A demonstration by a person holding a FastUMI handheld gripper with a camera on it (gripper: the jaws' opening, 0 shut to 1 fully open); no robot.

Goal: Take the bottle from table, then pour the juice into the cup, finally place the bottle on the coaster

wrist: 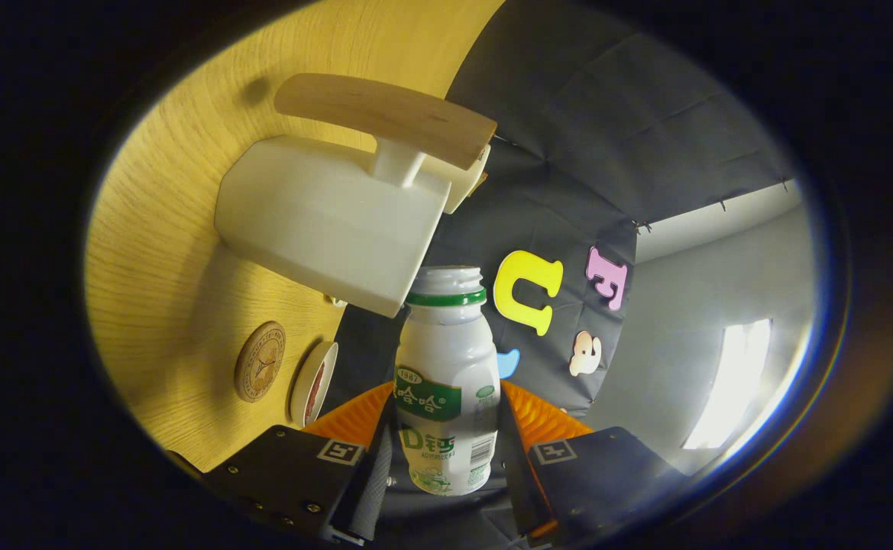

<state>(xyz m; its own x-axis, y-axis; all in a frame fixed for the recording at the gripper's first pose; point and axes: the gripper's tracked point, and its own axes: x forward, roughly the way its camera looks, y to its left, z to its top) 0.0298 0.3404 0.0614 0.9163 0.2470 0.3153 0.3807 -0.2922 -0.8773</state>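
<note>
Gripper (446,451): bottom centre of the frame, both fingers pressed against the sides of the bottle, pinching it between them.
Bottle (446,382): small and white with a green neck ring and green label, no cap on; it sits lower centre, its open mouth pointing up the frame toward the cup.
Cup (331,221): white, with a wooden handle (385,114), upper left of the frame; the view is rolled, so the cup shows on its side, and its rim edge lies just beside the bottle's mouth. Whether they touch, one cannot tell.
Coaster (260,360): round, brown wood, lower left, on the table, well apart from the bottle.
Tape roll (313,382): just right of the coaster, near the left finger.
Table (156,229): pale wood, taking the left side of the frame.
Wall (606,153): black cloth, upper right.
</note>
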